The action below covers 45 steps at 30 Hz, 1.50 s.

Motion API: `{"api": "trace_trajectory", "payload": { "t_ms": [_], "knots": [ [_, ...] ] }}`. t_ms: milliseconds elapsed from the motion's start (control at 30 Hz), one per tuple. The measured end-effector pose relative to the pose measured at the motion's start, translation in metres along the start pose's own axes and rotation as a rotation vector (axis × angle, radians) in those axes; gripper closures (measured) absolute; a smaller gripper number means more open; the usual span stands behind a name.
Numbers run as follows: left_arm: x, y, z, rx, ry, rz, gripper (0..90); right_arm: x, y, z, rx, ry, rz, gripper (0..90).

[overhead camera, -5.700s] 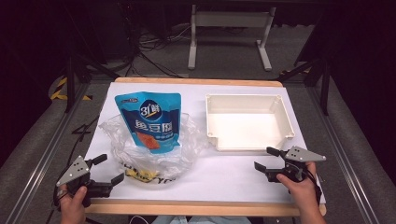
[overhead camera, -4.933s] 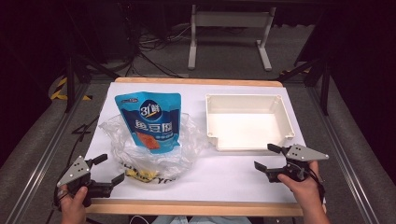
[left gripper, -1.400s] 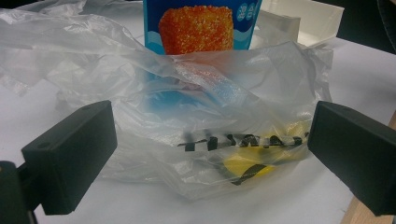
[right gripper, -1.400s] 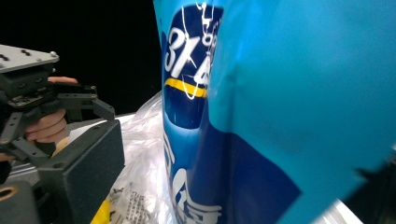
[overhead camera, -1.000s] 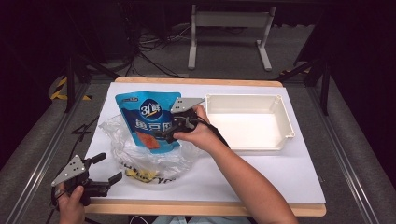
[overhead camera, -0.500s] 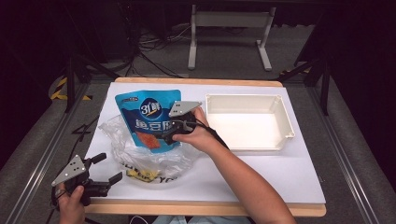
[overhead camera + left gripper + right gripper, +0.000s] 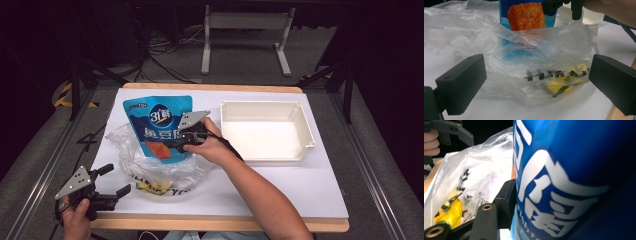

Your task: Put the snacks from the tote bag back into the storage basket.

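Note:
A blue snack pouch (image 7: 156, 120) lies at the table's left, its lower end inside a crumpled clear plastic bag (image 7: 162, 167). My right gripper (image 7: 176, 144) reaches across to the pouch's lower right edge and is shut on it. In the right gripper view one black finger (image 7: 499, 212) presses the pouch's printed face (image 7: 574, 182), and the pouch hides the other jaw. At the front left corner my left gripper (image 7: 111, 184) is open, jaws wide apart, facing the bag (image 7: 529, 65). Something yellow (image 7: 564, 82) lies inside the bag.
A white rectangular tray (image 7: 300, 117) stands right of the pouch, close behind the person's right forearm (image 7: 260, 195). The wooden front edge of the table (image 7: 225, 222) runs just ahead of my left gripper. A metal stand (image 7: 245, 35) sits on the floor beyond the table.
My right gripper left the front right corner, crossed the table to the blue pouch and settled on its lower right edge. My left gripper stayed at the front left corner.

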<state>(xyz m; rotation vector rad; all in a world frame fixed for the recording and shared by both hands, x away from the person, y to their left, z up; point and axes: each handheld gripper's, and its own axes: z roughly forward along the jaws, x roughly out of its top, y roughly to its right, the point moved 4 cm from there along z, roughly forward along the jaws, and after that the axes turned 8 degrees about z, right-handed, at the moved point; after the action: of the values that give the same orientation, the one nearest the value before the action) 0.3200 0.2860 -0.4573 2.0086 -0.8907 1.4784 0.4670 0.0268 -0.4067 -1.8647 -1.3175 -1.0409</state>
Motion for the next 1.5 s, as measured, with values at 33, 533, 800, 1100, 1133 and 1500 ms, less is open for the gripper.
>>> {"api": "trace_trajectory", "payload": {
  "t_ms": [33, 533, 800, 1100, 1133, 1500],
  "knots": [
    [0.000, 0.000, 0.000, 0.000, 0.000, 0.000, 2.0, 0.000, 0.000, 0.000, 0.001, -0.001, -0.006, 49.5],
    [0.000, 0.000, 0.000, -0.002, 0.003, -0.005, 2.0, 0.000, -0.002, -0.001, -0.015, -0.009, 0.002, 53.7],
    [0.000, -0.001, -0.001, 0.000, 0.008, -0.010, 2.0, 0.008, -0.007, 0.001, -0.030, -0.035, 0.003, 54.8],
    [0.000, -0.001, -0.002, -0.001, 0.009, -0.012, 2.0, 0.028, -0.011, -0.011, -0.013, -0.028, -0.029, 55.0],
    [0.000, -0.001, -0.002, -0.001, 0.010, -0.013, 2.0, 0.031, -0.012, -0.014, -0.011, -0.027, -0.033, 55.0],
    [0.000, -0.001, -0.002, -0.001, 0.006, -0.013, 2.0, 0.062, -0.018, -0.040, 0.021, -0.025, -0.065, 54.8]
  ]
}}
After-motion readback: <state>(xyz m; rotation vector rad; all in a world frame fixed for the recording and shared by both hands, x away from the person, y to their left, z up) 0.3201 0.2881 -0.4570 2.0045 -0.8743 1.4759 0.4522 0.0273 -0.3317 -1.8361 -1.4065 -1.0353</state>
